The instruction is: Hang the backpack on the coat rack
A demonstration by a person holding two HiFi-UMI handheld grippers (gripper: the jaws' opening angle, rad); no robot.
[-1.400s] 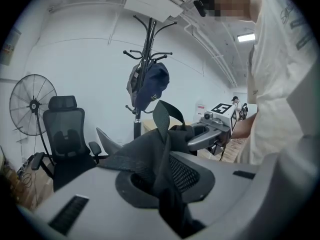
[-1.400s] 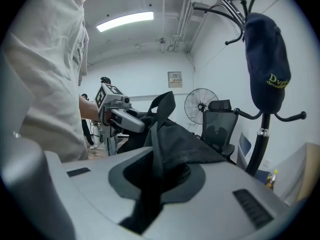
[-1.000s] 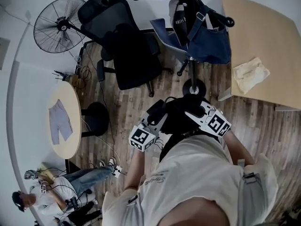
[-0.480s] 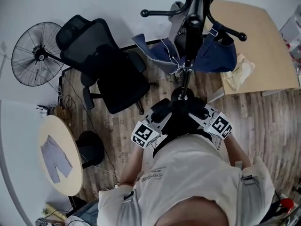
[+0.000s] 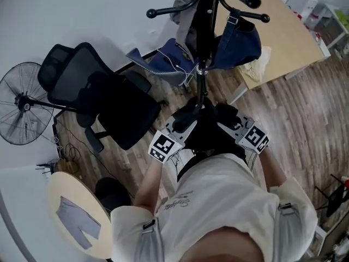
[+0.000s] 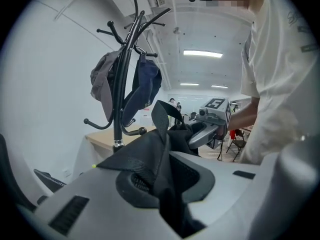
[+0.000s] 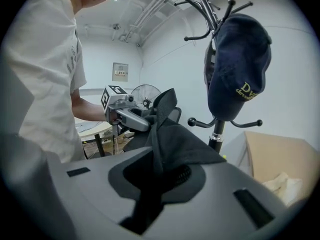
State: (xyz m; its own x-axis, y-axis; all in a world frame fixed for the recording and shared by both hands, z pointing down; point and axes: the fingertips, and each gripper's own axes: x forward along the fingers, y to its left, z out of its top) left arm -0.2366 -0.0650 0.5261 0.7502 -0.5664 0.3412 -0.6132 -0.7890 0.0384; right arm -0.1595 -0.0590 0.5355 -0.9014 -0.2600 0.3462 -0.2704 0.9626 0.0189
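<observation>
The black backpack point(image 5: 210, 132) hangs between my two grippers at chest height, right in front of the coat rack's pole point(image 5: 203, 48). My left gripper point(image 5: 184, 123) is shut on a fold of the backpack's fabric and webbing strap point(image 6: 150, 154). My right gripper point(image 5: 232, 125) is shut on the other side of the backpack point(image 7: 175, 144). In the left gripper view the coat rack point(image 6: 120, 89) stands ahead on the left, with the right gripper point(image 6: 207, 129) across from me. The right gripper view has the rack point(image 7: 217, 129) ahead on the right and the left gripper point(image 7: 127, 116) opposite. The backpack's lower part is hidden.
A navy cap point(image 7: 240, 64) and a grey item point(image 6: 102, 84) hang on the rack's hooks; several upper hooks are bare. A black office chair point(image 5: 103, 100) and a floor fan point(image 5: 19, 100) stand to the left. A wooden table point(image 5: 272, 31) with a cloth point(image 5: 256, 67) is behind the rack.
The backpack and both grippers have come closer to the rack, whose base is now hidden behind the backpack. Chair and fan have slid left in the head view. Both grips are unchanged.
</observation>
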